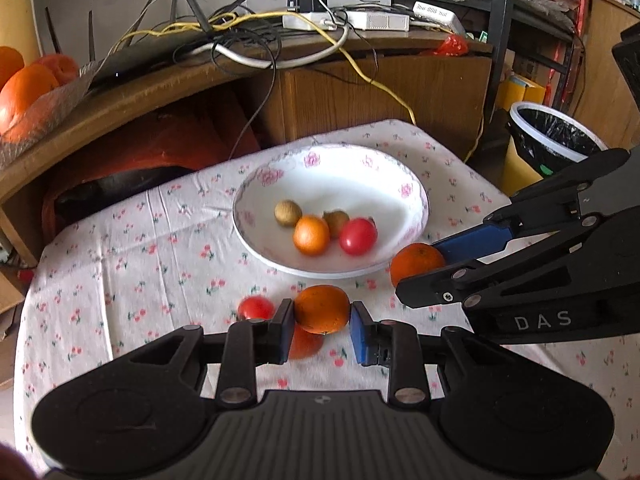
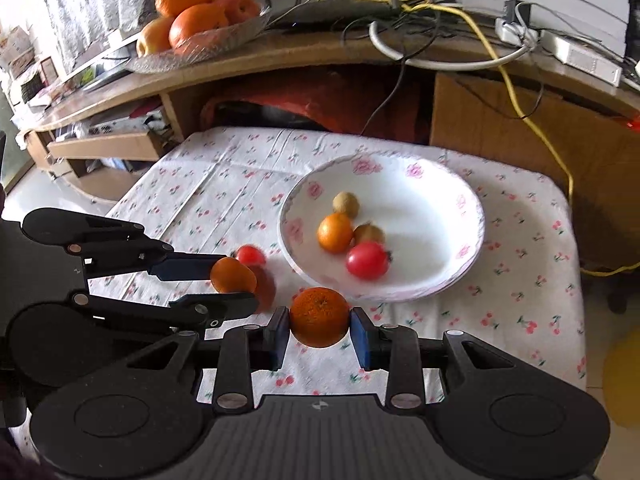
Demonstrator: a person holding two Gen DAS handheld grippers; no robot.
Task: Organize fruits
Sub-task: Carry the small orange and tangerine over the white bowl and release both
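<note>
**A:** Oranges everywhere lol. Left gripper [image 1: 322, 322] is clamped on an orange [image 1: 322, 309], both pads pressed against its sides, at about 6 o'clock from the bowl [image 1: 416, 188]. Right gripper [image 2: 319, 330] is pinching a second orange [image 2: 319, 316], also just off the bowl's rim at roughly 7 o'clock in its own view.

**B:** What's already in the bowl?

**A:** A small orange [image 1: 311, 235], a red tomato [image 1: 358, 236] touching it at 3 o'clock, and two brownish round fruits [image 1: 287, 213] behind them. Can't tell what those are.

**B:** Anything loose on the tablecloth [image 1: 120, 280]?

**A:** One red tomato [image 1: 256, 307] just at 9 o'clock of the left gripper's orange, plus something reddish under that orange, too blurry to name. There's also a glass dish [image 2: 224, 40] of big fruit on the desk, well apart at 11 o'clock.
</note>
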